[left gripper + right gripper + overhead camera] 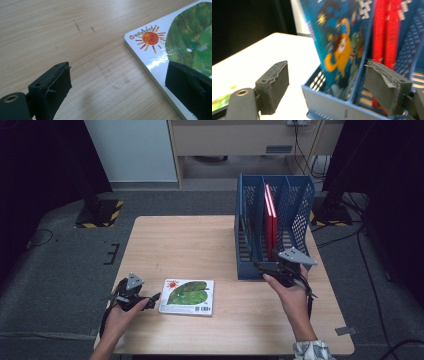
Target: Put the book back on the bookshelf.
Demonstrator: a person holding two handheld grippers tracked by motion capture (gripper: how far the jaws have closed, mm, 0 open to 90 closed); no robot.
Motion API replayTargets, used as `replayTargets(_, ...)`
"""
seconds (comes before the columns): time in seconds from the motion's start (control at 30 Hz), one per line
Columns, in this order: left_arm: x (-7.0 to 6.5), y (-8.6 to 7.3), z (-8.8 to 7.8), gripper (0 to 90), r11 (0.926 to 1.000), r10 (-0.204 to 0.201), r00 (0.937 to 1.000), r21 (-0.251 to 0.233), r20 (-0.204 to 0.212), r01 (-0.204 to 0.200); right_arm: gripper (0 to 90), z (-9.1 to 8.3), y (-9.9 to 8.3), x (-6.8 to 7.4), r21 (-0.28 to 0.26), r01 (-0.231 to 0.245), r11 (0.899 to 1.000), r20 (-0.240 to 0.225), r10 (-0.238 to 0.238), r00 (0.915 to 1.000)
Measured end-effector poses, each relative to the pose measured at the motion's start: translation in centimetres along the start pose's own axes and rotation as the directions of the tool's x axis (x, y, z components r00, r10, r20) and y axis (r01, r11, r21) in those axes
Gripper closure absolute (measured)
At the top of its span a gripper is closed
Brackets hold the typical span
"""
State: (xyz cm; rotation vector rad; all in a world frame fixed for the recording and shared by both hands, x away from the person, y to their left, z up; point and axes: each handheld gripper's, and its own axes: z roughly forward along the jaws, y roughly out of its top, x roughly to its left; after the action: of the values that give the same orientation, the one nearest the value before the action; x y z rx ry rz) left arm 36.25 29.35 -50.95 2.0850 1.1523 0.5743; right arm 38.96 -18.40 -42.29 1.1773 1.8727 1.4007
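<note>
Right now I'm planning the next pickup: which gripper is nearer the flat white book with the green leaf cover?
Left. The left gripper sits beside the book; the right gripper is at the blue rack.

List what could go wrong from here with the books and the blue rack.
1. The left gripper has one jaw over the leaf-cover book lying flat and one over bare table; closing may just push it sideways instead of lifting it.
2. The right gripper, jaws open, sits at the front wall of the blue rack; a careless move might bump it.
3. The monster-cover book leans in its slot and might tip if the rack is jolted.
</note>
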Motion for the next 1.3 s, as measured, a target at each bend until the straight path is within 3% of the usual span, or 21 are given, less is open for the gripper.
replayTargets(0.43, -0.9, 0.2, 0.1, 5.8, 0.9998, 0.019, 0.9994, -0.002, 0.029, -0.019, 17.8, 0.3, -1.9, 4.9, 0.007, 0.058, 0.998, -0.130, -0.057, 0.9899)
replayTargets(0.8, -1.2, 0.4, 0.0, 9.2, 0.9995, 0.030, 0.9984, -0.014, 0.048, -0.029, 20.1, 3.1, -4.8, 9.5, 0.098, 0.143, 0.985, -0.214, -0.120, 0.9695)
replayTargets(1.3, -1.2, 0.5, -0.1, 13.2, 0.9989, 0.038, 0.9968, -0.030, 0.070, -0.036, 28.1, 4.9, -7.0, 11.8, 0.182, 0.216, 0.959, -0.274, -0.162, 0.9480)
